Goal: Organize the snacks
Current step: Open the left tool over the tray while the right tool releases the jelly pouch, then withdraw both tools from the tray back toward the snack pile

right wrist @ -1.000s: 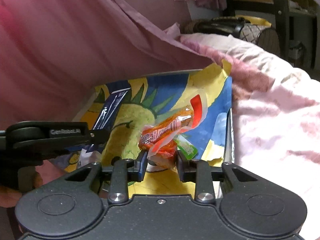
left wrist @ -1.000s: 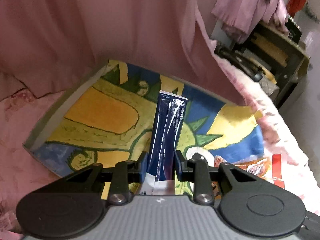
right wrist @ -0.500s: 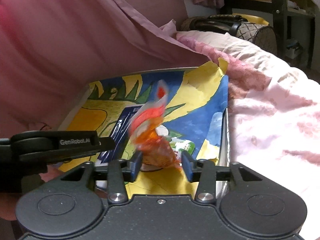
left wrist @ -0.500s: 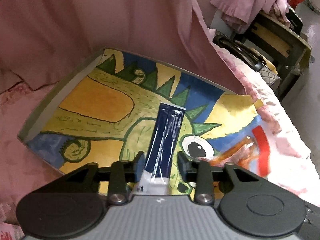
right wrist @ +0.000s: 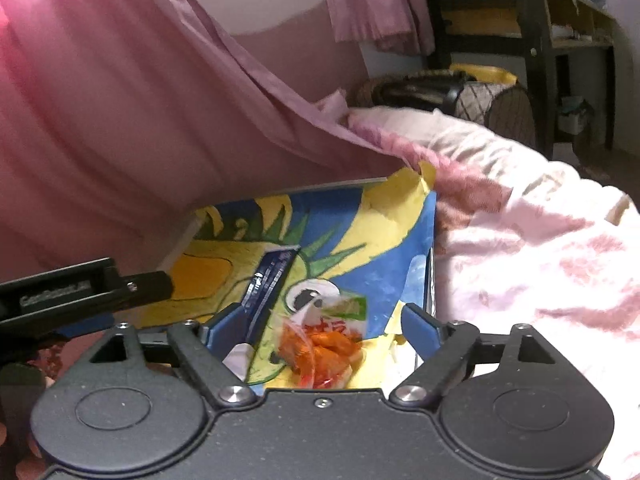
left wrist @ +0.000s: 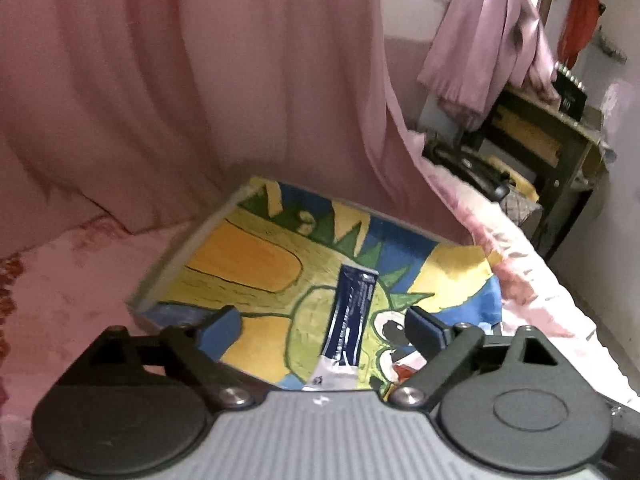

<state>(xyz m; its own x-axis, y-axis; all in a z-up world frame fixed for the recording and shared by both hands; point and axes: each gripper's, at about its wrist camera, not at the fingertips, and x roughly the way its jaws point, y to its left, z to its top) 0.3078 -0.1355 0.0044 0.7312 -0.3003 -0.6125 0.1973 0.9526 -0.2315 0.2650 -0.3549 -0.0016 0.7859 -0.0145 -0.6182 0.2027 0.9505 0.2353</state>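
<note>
A long dark blue snack packet [left wrist: 352,312] lies flat on the painted dinosaur board [left wrist: 248,256]. My left gripper [left wrist: 324,324] hovers above it, jaws opening wide, pads clear of the packet. In the right wrist view an orange snack bag [right wrist: 324,344] with a green and white top rests on the board [right wrist: 360,240], beside the blue packet [right wrist: 268,280]. My right gripper [right wrist: 320,324] is above the orange bag, jaws opening, nothing pressed between them. The left gripper's body [right wrist: 80,292] shows at the left edge there.
The board lies on a pink floral bedspread [right wrist: 540,248]. A pink curtain [left wrist: 180,80] hangs right behind the board. A dark wooden shelf [left wrist: 552,148] with a handbag [right wrist: 448,96] below stands to the right beyond the bed.
Both grippers opened and pulled up and back. The blue packet dropped out of the left jaws onto the board; the orange bag fell from the right jaws onto the board.
</note>
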